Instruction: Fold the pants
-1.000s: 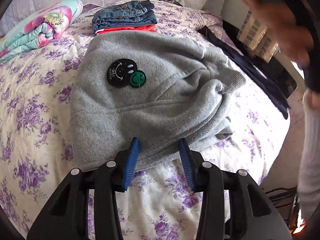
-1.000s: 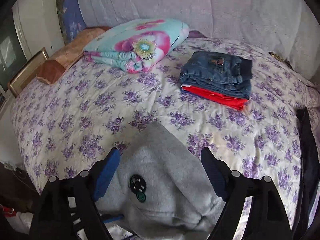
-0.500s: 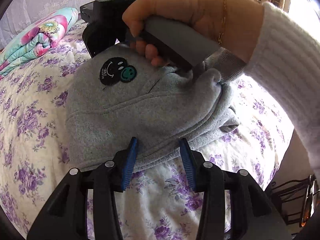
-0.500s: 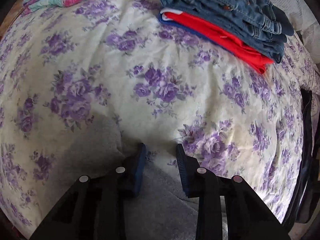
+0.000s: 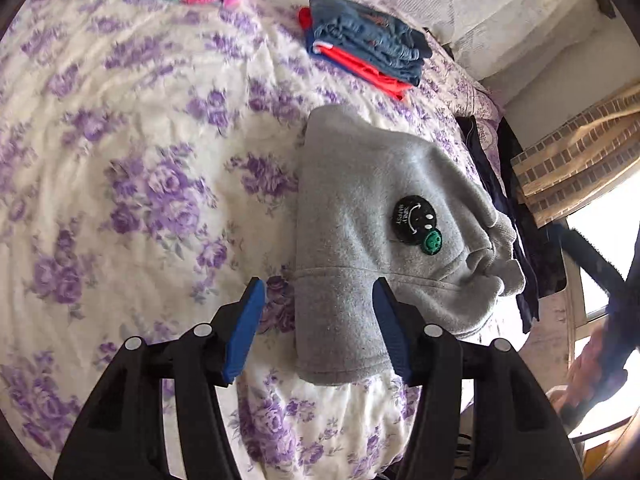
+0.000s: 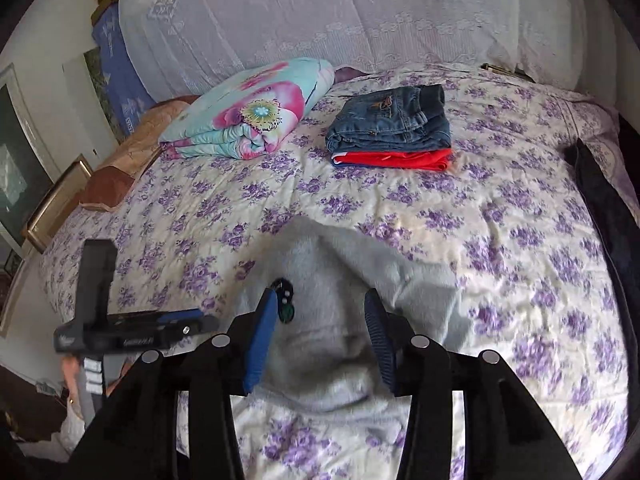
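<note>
The grey fleece pants (image 5: 360, 208) lie folded in a bundle near the bed's edge, with a black and green smiley patch (image 5: 418, 222) on top. My left gripper (image 5: 318, 292) hovers over the bundle's near end. Its jaws are opening; the cloth lies below the gap and the pads do not press it. In the right wrist view the pants (image 6: 340, 280) sit under my right gripper (image 6: 320, 300), whose jaws are also opening with nothing pinched. The left gripper (image 6: 200, 318) shows side-on at the left there. A blurred hand (image 5: 592, 364) is at the right edge of the left wrist view.
Folded jeans on a red garment (image 6: 392, 128) are stacked at the back of the bed. A rolled flowered quilt (image 6: 256, 112) lies at the back left. A dark garment (image 6: 600, 200) hangs over the bed's right edge. The purple-flowered bedspread (image 5: 140, 160) covers the rest.
The hand with the right gripper has come off the pants and drawn back to the side. Both jaws stand wider than half a second ago. The left view has swung round.
</note>
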The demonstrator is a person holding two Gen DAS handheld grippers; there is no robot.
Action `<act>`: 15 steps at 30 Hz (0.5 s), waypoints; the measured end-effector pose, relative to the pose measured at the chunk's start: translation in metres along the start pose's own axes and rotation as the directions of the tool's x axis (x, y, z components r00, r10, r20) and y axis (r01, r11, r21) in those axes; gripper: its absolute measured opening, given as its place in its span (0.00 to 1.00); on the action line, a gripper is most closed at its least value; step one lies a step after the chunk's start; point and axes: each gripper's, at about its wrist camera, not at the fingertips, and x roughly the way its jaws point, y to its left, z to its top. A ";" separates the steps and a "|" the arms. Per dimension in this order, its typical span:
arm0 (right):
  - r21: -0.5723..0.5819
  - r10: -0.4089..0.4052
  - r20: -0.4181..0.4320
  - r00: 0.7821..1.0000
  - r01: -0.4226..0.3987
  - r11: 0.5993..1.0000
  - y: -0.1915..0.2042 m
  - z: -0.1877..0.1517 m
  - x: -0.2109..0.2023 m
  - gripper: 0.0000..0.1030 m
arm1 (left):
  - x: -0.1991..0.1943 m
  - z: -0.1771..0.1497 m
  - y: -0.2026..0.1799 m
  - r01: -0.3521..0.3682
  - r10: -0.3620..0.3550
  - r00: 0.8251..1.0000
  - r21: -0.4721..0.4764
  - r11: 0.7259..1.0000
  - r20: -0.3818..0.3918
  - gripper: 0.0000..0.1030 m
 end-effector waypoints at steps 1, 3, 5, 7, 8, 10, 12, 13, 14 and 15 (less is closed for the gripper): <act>0.016 -0.006 0.015 1.000 0.006 1.000 -0.002 -0.017 -0.009 0.44 | 0.008 0.003 0.001 0.013 -0.013 1.000 -0.011 1.000 -0.020 0.52; 0.040 -0.035 0.030 0.999 0.034 0.999 -0.008 -0.043 -0.020 0.44 | 0.025 0.009 -0.001 0.041 -0.043 0.998 -0.029 0.999 -0.054 0.52; 0.068 -0.070 0.040 0.997 0.067 0.995 -0.016 -0.064 -0.030 0.44 | 0.040 0.014 -0.006 0.038 -0.041 0.995 -0.034 0.999 -0.088 0.56; 0.105 -0.087 0.047 0.995 0.082 0.991 -0.025 -0.079 -0.034 0.45 | 0.057 0.017 -0.007 0.066 -0.073 0.991 -0.070 0.995 -0.116 0.65; 0.122 -0.081 0.044 0.996 0.075 0.990 -0.030 -0.085 -0.033 0.47 | 0.061 0.016 -0.010 0.066 -0.077 0.991 -0.093 0.993 -0.113 0.65; 0.158 -0.063 0.037 0.997 0.057 0.986 -0.038 -0.095 -0.027 0.49 | 0.053 0.007 -0.035 -0.029 0.029 0.999 -0.009 1.000 -0.039 0.54; 0.208 -0.064 0.028 0.998 0.057 0.976 -0.047 -0.098 -0.015 0.57 | 0.046 -0.003 -0.067 -0.162 0.157 0.987 0.122 0.979 0.046 0.40; 0.238 -0.064 0.027 0.998 0.056 0.970 -0.051 -0.099 -0.009 0.61 | 0.044 -0.007 -0.075 -0.203 0.195 0.979 0.148 0.968 0.066 0.39; 0.267 -0.062 0.032 0.998 0.051 0.962 -0.055 -0.097 -0.003 0.66 | 0.042 -0.008 -0.080 -0.230 0.220 0.972 0.159 0.960 0.079 0.38; 0.282 -0.061 0.038 0.997 0.048 0.958 -0.057 -0.096 0.002 0.67 | 0.042 -0.009 -0.084 -0.250 0.238 0.967 0.166 0.954 0.089 0.37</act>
